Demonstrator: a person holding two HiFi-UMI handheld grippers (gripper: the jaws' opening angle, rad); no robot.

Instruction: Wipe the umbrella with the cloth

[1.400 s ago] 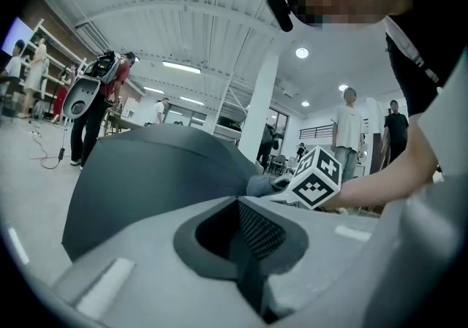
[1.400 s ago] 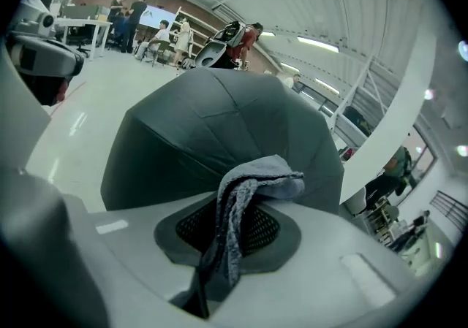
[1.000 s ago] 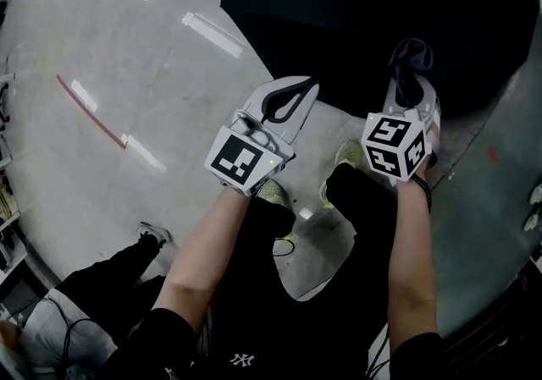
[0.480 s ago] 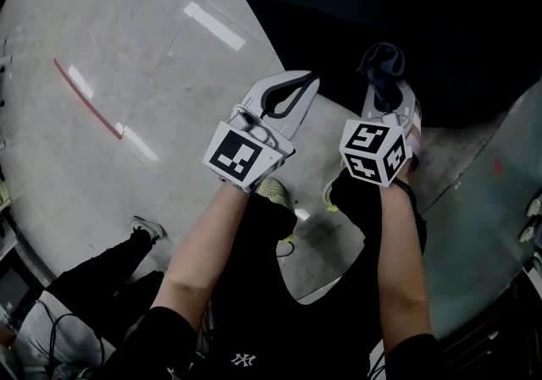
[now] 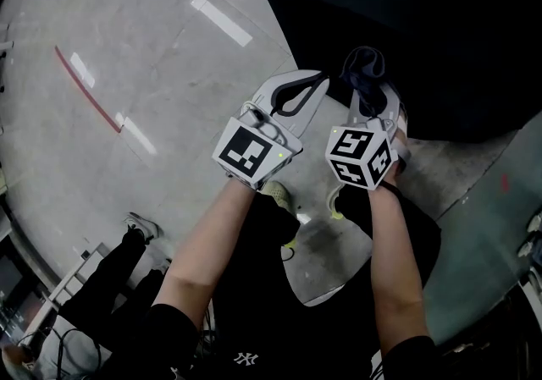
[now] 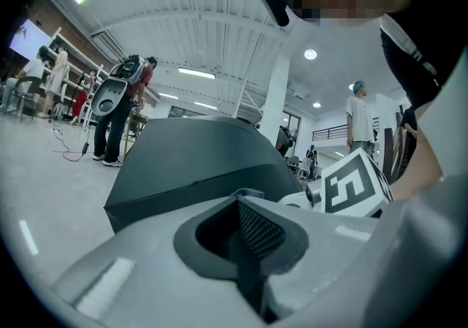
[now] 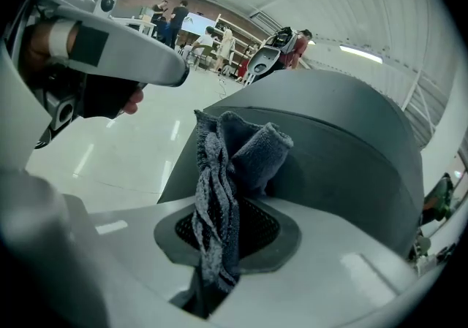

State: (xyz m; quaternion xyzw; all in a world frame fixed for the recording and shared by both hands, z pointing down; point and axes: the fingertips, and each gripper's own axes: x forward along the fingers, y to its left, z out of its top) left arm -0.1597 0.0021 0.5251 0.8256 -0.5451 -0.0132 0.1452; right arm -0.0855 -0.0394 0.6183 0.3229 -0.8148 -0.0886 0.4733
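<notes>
A large black open umbrella (image 5: 440,40) stands on the floor ahead, filling the upper right of the head view; its canopy also shows in the left gripper view (image 6: 197,158) and the right gripper view (image 7: 344,129). My right gripper (image 5: 366,86) is shut on a dark grey cloth (image 7: 223,180), bunched and sticking up between the jaws, near the umbrella's edge. My left gripper (image 5: 306,90) is shut with nothing in it, just left of the right one, short of the canopy.
Grey polished floor (image 5: 152,57) with a red line (image 5: 85,90) lies to the left. A person's legs and shoes (image 5: 135,234) are at the lower left. Several people (image 6: 117,115) and shelving stand far off.
Both grippers have shifted together toward the middle of the view, the right one moving left with the cloth. The umbrella edge sits a little farther right in view.
</notes>
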